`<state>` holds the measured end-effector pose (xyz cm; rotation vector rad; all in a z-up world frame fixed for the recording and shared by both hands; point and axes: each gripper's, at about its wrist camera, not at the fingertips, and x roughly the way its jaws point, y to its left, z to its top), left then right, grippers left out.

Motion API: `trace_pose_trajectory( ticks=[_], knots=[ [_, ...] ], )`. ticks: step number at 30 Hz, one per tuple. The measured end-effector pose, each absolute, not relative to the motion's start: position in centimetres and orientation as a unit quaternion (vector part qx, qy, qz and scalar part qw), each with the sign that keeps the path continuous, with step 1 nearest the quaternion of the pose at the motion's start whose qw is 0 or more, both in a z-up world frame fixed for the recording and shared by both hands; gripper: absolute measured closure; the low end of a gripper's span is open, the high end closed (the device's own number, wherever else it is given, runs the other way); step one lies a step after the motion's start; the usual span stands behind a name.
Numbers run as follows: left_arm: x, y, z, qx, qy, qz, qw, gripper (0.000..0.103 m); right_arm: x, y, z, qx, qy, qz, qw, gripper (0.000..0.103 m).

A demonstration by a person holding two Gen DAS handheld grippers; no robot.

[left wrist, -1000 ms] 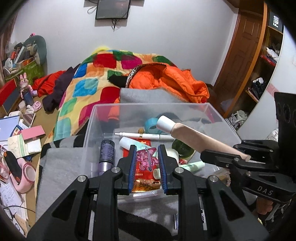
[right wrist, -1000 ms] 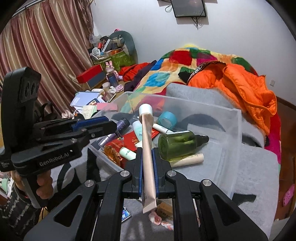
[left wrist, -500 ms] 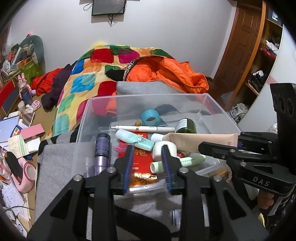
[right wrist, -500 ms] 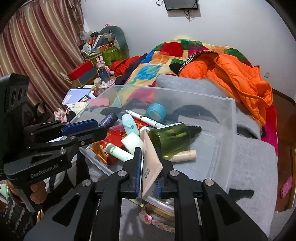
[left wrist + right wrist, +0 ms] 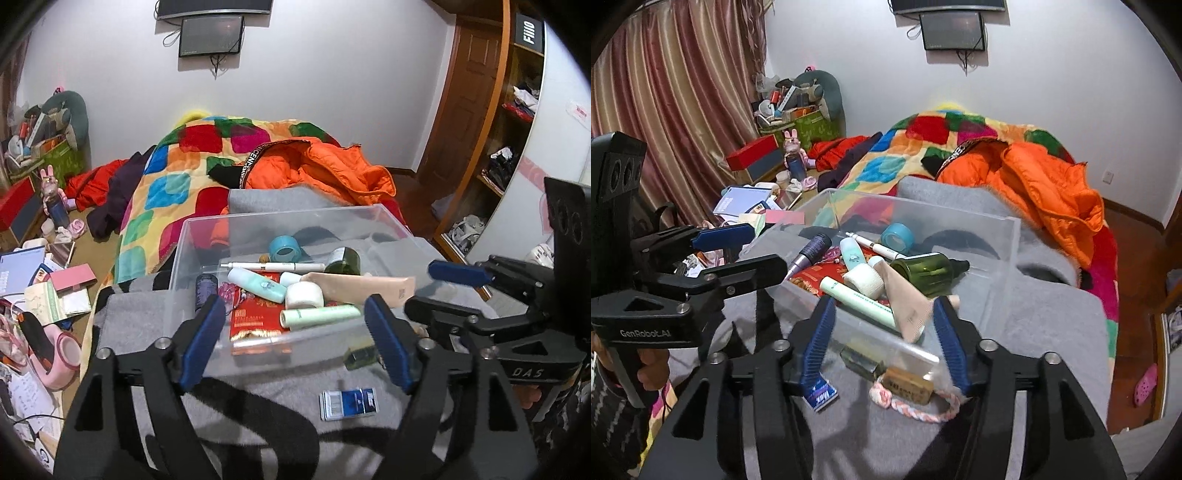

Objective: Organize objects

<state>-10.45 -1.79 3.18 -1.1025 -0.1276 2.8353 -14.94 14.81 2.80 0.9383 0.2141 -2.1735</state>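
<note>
A clear plastic bin (image 5: 295, 216) (image 5: 1004, 258) stands on a grey blanket. Inside, a beige tube (image 5: 362, 286) (image 5: 905, 299) lies free, its crimped end propped at the near wall. Around it lie a green bottle (image 5: 923, 271), a pale green tube (image 5: 321, 314), a teal tape roll (image 5: 284, 249), a white pen (image 5: 273, 266), a purple bottle (image 5: 203, 288) and a red packet (image 5: 255, 317). My left gripper (image 5: 295, 332) (image 5: 753, 251) hangs just short of the bin, jaws opening, nothing gripped. My right gripper (image 5: 884, 325) (image 5: 439, 291) is beside it, jaws opening too, off the tube.
On the blanket before the bin lie a blue-and-white pack (image 5: 349, 402), a small brown box (image 5: 908, 384) with a braided pink cord, and a small dark bottle (image 5: 858, 360). An orange jacket (image 5: 317, 170) and patchwork quilt lie behind. Papers and boxes crowd the left; a wardrobe stands right.
The right gripper has let go of the beige tube, which now lies in the bin. Both sets of jaws have spread wide, and both grippers have drawn back from the bin.
</note>
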Motion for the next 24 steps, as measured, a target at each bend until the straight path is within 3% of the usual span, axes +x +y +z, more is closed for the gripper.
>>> trace_pose_trajectory(
  ticks=[6, 24],
  knots=[
    [-8.7, -1.2, 2.7, -0.366, -0.037, 0.928, 0.049, 0.01, -12.9, 16.6, 3.3, 0.352, 0.085, -0.86, 0.36, 0.036],
    [-7.2, 0.8, -5.7, -0.46, -0.029, 0.885, 0.065, 0.009, -11.6, 21.8, -2.0, 0.408, 0.058, -0.861, 0.298, 0.033]
  ],
)
